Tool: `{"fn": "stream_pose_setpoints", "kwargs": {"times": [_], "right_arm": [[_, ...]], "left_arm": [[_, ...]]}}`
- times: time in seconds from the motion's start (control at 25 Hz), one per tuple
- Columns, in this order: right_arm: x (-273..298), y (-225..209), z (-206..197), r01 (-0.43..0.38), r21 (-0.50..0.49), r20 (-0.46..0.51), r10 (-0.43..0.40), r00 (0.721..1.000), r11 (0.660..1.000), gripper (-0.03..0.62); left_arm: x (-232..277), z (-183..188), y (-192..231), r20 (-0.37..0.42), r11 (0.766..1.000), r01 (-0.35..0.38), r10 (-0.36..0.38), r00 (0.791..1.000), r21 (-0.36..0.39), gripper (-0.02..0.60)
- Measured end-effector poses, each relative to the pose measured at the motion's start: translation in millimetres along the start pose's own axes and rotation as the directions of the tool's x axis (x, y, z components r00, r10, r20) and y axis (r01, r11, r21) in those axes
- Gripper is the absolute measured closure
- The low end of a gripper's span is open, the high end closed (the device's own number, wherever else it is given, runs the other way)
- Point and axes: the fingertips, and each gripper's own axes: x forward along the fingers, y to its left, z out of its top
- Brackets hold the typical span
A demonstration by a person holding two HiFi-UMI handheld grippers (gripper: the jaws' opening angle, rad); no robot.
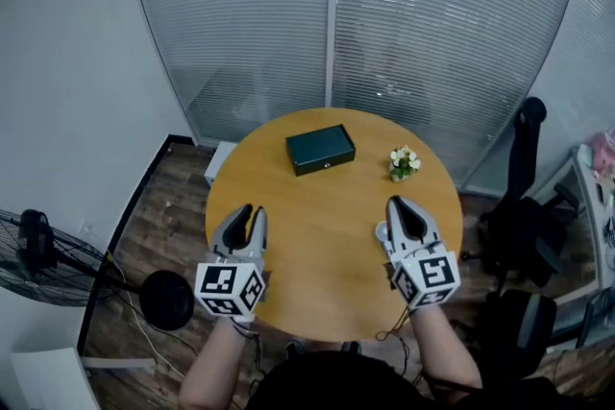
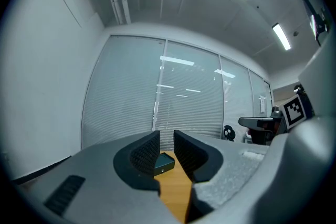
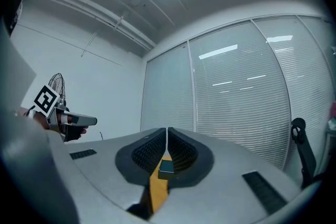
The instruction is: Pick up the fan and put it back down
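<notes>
The black fan [image 1: 58, 266] stands on the floor left of the table, its wire head toward the wall and its round base [image 1: 166, 300] nearer the table; its grille [image 3: 56, 84] also shows in the right gripper view. Both grippers hover level over the round wooden table [image 1: 327, 245], well away from the fan. My left gripper [image 1: 253, 212] [image 2: 166, 137] has its jaws a little apart with nothing between them. My right gripper [image 1: 396, 204] [image 3: 167, 131] is shut, its tips touching, holding nothing.
A dark green box [image 1: 320, 150] [image 2: 164, 163] [image 3: 166, 167] lies at the table's far side, with a small pot of white flowers [image 1: 404, 163] to its right. A black office chair [image 1: 519, 206] stands at the right. A glass wall with blinds [image 1: 384, 14] runs behind.
</notes>
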Motion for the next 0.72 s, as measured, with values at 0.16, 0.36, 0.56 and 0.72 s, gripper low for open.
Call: {"fn": "stream_pose_setpoints", "kwargs": {"times": [0.16, 0.36, 0.56, 0.72], "right_arm": [[2.3, 2.0, 2.4, -0.005, 0.000, 0.006, 0.005, 1.000, 1.000, 0.588], [2.6, 2.2, 0.9, -0.005, -0.003, 0.004, 0.005, 1.000, 1.000, 0.588], [2.2, -0.2, -0.8, 0.003, -0.012, -0.003, -0.003, 1.000, 1.000, 0.588], [0.6, -1.1, -5.3, 0.013, -0.020, -0.030, -0.013, 0.999, 1.000, 0.588]], "left_arm": [[2.4, 0.3, 1.0, -0.003, 1.000, 0.004, -0.004, 1.000, 0.001, 0.500], [4.5, -1.1, 1.5, -0.005, 1.000, 0.009, -0.009, 1.000, 0.002, 0.500], [5.3, -1.1, 0.7, -0.007, 1.000, 0.014, -0.013, 1.000, 0.008, 0.500], [5.0, -2.2, 1.1, -0.010, 1.000, 0.014, -0.014, 1.000, 0.007, 0.501]]}}
